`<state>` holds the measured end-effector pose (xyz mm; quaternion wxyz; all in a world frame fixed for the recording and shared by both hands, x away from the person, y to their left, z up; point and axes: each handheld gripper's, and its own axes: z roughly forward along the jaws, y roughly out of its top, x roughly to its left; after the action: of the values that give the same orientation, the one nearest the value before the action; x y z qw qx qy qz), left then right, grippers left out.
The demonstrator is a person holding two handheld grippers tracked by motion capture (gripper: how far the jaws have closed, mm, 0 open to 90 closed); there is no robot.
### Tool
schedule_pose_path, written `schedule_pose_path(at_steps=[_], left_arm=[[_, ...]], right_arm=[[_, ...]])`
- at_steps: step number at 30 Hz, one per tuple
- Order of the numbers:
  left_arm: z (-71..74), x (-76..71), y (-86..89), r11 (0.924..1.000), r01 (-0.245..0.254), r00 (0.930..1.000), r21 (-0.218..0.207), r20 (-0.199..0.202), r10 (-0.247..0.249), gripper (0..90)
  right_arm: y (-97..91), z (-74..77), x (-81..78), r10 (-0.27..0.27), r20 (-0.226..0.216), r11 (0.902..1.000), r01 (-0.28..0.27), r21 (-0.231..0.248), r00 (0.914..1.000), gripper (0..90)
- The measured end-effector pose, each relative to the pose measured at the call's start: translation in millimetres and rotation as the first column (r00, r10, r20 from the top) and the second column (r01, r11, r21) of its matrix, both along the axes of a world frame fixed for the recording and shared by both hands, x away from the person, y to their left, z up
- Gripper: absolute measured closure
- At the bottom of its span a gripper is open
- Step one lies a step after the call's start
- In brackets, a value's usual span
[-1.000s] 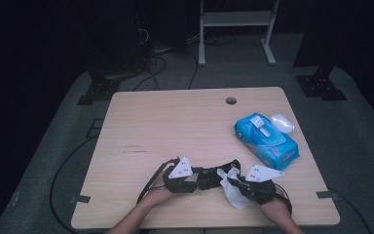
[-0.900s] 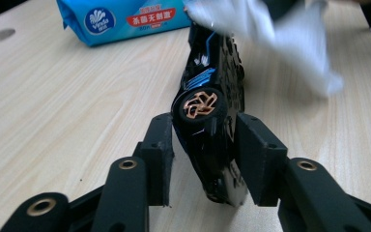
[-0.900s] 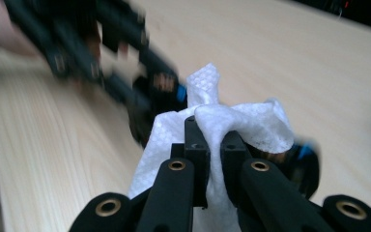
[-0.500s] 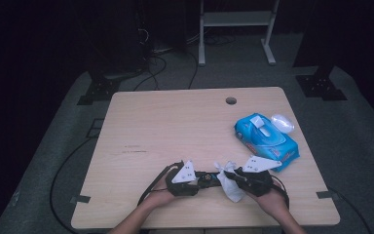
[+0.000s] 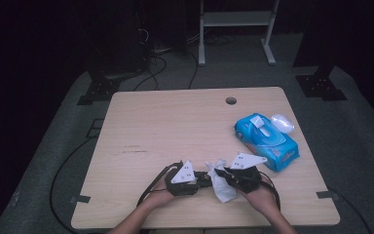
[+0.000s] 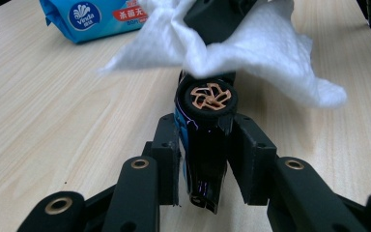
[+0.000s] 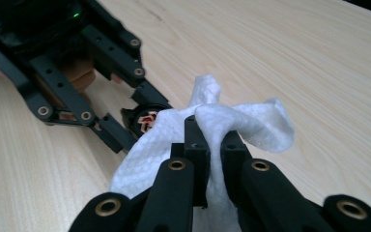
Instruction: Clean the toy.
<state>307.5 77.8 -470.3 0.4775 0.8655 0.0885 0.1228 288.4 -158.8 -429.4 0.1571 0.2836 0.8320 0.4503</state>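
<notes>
In the left gripper view a small black toy car with blue trim and a copper-spoked wheel stands nose-up between the pads of my left gripper. The jaws have just been closing and now press on its sides. My right gripper is shut on a crumpled white wipe, which drapes over the far end of the car. In the high view both grippers meet near the table's front edge: left gripper, right gripper, with the wipe hanging between them.
A blue pack of wet wipes lies on the right of the wooden table, its clear lid flap open toward the back. A cable hole sits near the far edge. Cables trail off the front.
The right gripper has carried the wipe a little left and up, onto the car's end. The left hand has stayed in place with the car.
</notes>
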Motion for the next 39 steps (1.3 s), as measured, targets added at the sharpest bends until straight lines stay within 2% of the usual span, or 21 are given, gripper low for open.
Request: schedule_pose_path(at_steps=[1,3,5,7,9,12,14,15,17,18,19,21,24,26,27,28,30,34,36,38,39], left_arm=[[-0.1,0.2,-0.6,1.0,-0.003,1.0,-0.003,-0.002,0.003,65.8],[-0.2,0.5,-0.5,1.0,-0.006,1.0,-0.003,-0.005,0.006,65.8],[-0.2,1.1,1.5,0.9999,-0.011,0.9999,-0.005,-0.008,0.011,65.9],[-0.4,1.5,3.2,0.9999,-0.013,0.9998,-0.007,-0.012,0.013,66.0],[-0.8,2.2,3.4,0.9998,-0.015,0.9998,-0.012,-0.015,0.015,66.0],[-1.4,3.6,2.5,0.9997,-0.017,0.9995,-0.017,-0.026,0.017,66.3],[-1.9,3.7,1.1,0.9996,-0.018,0.9994,-0.024,-0.031,0.017,66.5],[-2.2,3.5,0.6,0.9995,-0.018,0.9992,-0.028,-0.036,0.017,66.6],[-2.0,3.0,0.7,0.9995,-0.018,0.9992,-0.024,-0.036,0.017,66.7],[-1.6,3.2,1.9,0.9996,-0.02,0.9992,-0.021,-0.035,0.019,66.7],[-1.7,3.4,3.5,0.9996,-0.019,0.9991,-0.022,-0.039,0.018,66.7],[-2.6,3.7,6.5,0.999,-0.026,0.9984,-0.036,-0.051,0.024,66.8],[-2.5,4.5,7.7,0.9991,-0.026,0.9984,-0.035,-0.051,0.024,67.0],[-2.4,5.3,7.8,0.9993,-0.022,0.9985,-0.032,-0.05,0.02,67.0],[-2.3,5.4,7.5,0.9992,-0.024,0.9983,-0.033,-0.054,0.023,67.0],[-2.1,5.3,6.9,0.9992,-0.027,0.9983,-0.031,-0.052,0.025,67.0],[-2.2,4.9,6.2,0.999,-0.029,0.9982,-0.033,-0.053,0.028,67.0],[-2.2,4.6,6.1,0.999,-0.03,0.9983,-0.033,-0.052,0.028,67.0],[-2.0,4.6,7.1,0.9991,-0.03,0.9984,-0.031,-0.05,0.029,66.9],[-2.1,4.8,8.1,0.999,-0.03,0.9983,-0.032,-0.051,0.029,66.9],[-2.1,5.0,8.2,0.9991,-0.028,0.9985,-0.03,-0.048,0.027,66.9]], right_arm=[[-0.3,-0.4,0.1,-0.011,-0.009,0.9999,0.011,0.012,0.9999,86.0],[8.0,-0.8,-1.4,0.005,-0.009,0.9998,-0.004,0.021,0.9999,85.9],[18.4,-0.3,-3.5,0.025,0.024,0.9997,-0.025,-0.001,0.9994,85.9],[19.1,0.7,-2.4,0.036,0.019,0.9994,-0.036,-0.003,0.9992,85.9],[11.3,0.4,-1.5,0.012,0.013,0.9999,-0.012,-0.007,0.9998,85.9],[-7.2,0.4,-0.7,-0.056,0.027,0.9982,0.056,-0.019,0.9981,85.9],[-9.8,1.1,-0.6,-0.074,0.024,0.9971,0.074,-0.016,0.997,85.9],[-6.4,0.7,-0.9,-0.067,0.025,0.9977,0.067,-0.009,0.9974,85.9],[7.6,-1.1,-2.4,-0.021,0.015,0.9997,0.02,0.013,0.9997,85.9],[16.4,-1.9,-4.2,-0.002,0.027,1.0,0.002,0.006,0.9996,85.8],[22.2,-1.0,-5.7,0.01,0.051,0.9997,-0.009,-0.022,0.9986,85.8],[21.4,1.0,-4.9,0.026,0.047,0.9993,-0.025,-0.029,0.9985,85.8],[-0.6,-0.3,-4.1,-0.035,0.064,0.998,0.038,-0.049,0.9973,85.8],[-19.9,0.8,-3.0,-0.101,0.071,0.9931,0.105,-0.052,0.9924,85.9],[-26.6,1.7,-2.7,-0.136,0.058,0.9894,0.139,-0.044,0.989,85.9],[-30.4,2.0,-2.2,-0.147,0.061,0.9882,0.149,-0.036,0.9873,85.9],[-26.3,1.3,-3.1,-0.13,0.062,0.9909,0.132,-0.027,0.9896,85.9],[6.7,-2.3,-8.0,-0.037,0.057,0.9991,0.038,-0.017,0.9977,85.9],[17.7,-2.3,-9.7,-0.013,0.082,0.9991,0.016,-0.039,0.9965,85.8],[13.6,-1.7,-7.5,-0.008,0.068,0.9994,0.01,-0.034,0.9976,85.8],[6.4,-2.7,-6.4,-0.027,0.068,0.9992,0.029,-0.03,0.9973,85.8]])
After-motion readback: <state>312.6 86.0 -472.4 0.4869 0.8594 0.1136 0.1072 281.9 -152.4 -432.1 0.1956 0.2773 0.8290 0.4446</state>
